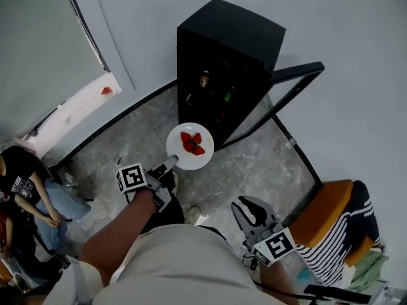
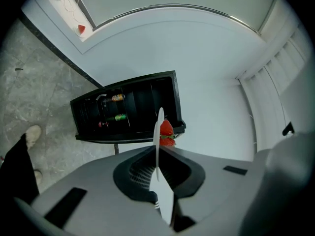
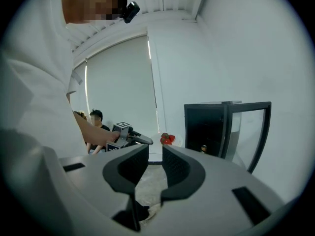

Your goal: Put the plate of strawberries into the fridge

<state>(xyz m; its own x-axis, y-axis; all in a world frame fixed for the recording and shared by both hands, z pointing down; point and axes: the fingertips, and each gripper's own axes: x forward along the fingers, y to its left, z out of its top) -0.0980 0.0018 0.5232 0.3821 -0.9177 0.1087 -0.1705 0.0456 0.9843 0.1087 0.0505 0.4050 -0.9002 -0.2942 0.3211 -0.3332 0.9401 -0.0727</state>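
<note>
Pinching the rim of the white plate (image 1: 177, 150), the left claw (image 1: 169, 166) has its jaws squeezed nearly together on it. The strawberries (image 1: 192, 143) sit just past the tips, with the black fridge (image 1: 229, 37) right beyond, door (image 1: 297, 70) open. The right claw (image 1: 245, 204) is off to the side, jaws parted, empty.

- You hold the plate (image 1: 175, 146), round and white, face up by its near rim in the closed jaws of the left gripper (image 1: 169, 165). It hangs above the floor (image 1: 254, 164), just in front of the fridge.
- The strawberries (image 1: 191, 142), red with green tops, lie clustered at the plate's middle.
- The fridge (image 1: 232, 33) is small and black and stands upright against the wall (image 1: 343, 30). Its glass door (image 1: 280, 100) is swung wide open.
</note>
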